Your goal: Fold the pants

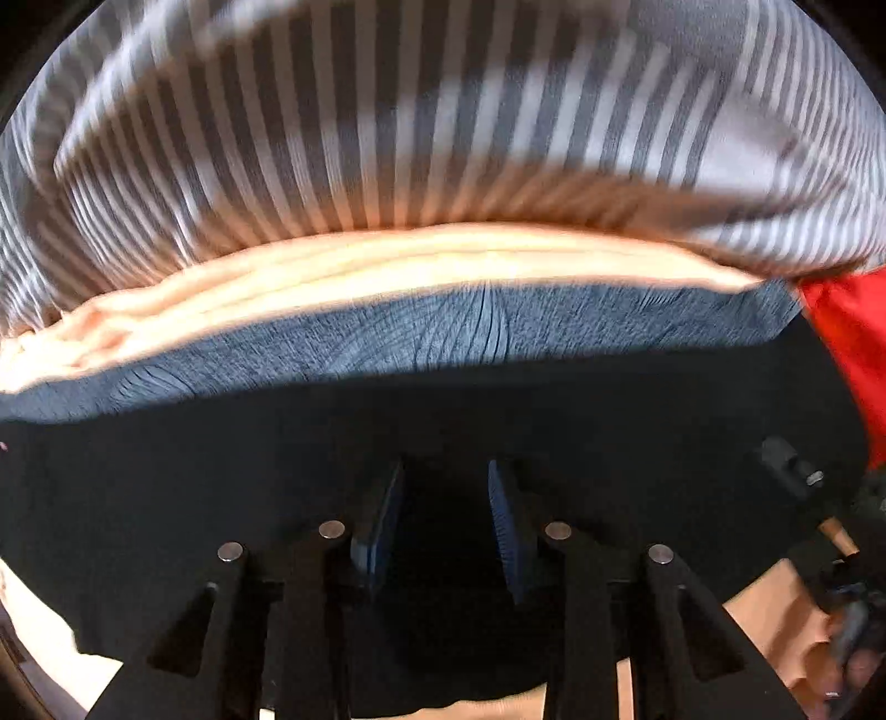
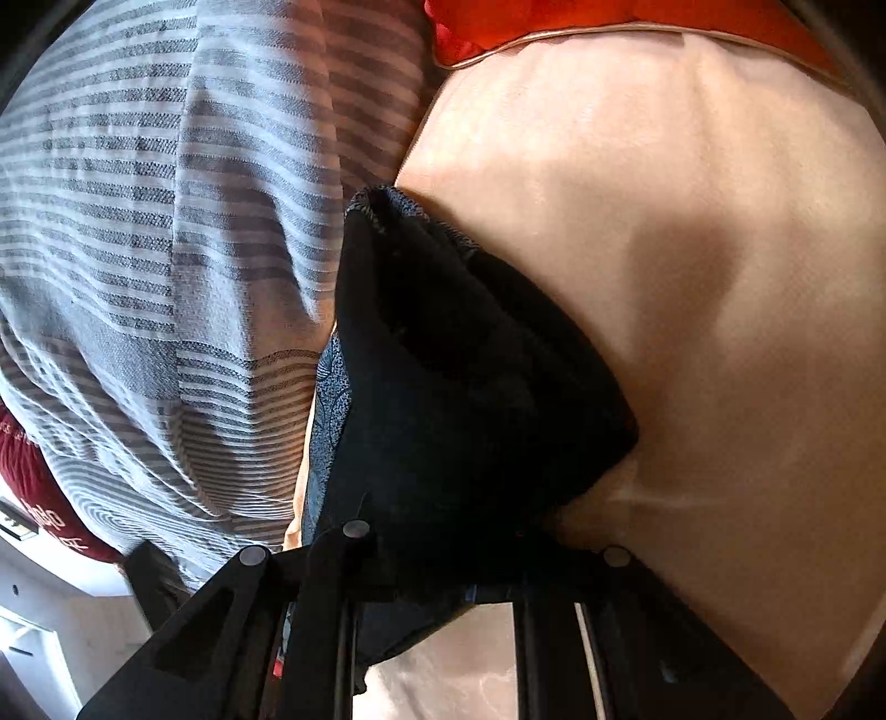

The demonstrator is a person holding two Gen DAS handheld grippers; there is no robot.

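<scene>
Left hand-held gripper (image 1: 446, 526): pads narrowed, apparently pinching dark pants (image 1: 221, 443). Right hand-held gripper (image 2: 437, 559): clamped on bunched pants edge, over cream bedding (image 2: 692, 277). Cloth soft, limp, light; best held at hem/waistband corners. Left view only: patterned blue lining, flat spread. Right view only: striped blanket (image 2: 138, 221) alongside.

Peach sheet (image 2: 692, 232) covers bed surface, sunlit in patches, creased. Grey-and-white striped blanket (image 2: 138, 221) heaped just beside sheet, overlapping its edge. Red fabric (image 2: 554, 22) touching sheet's far border. Dark red cloth (image 2: 39, 493) with white lettering below blanket. White furniture (image 2: 50, 620) beneath, detail unclear.
</scene>
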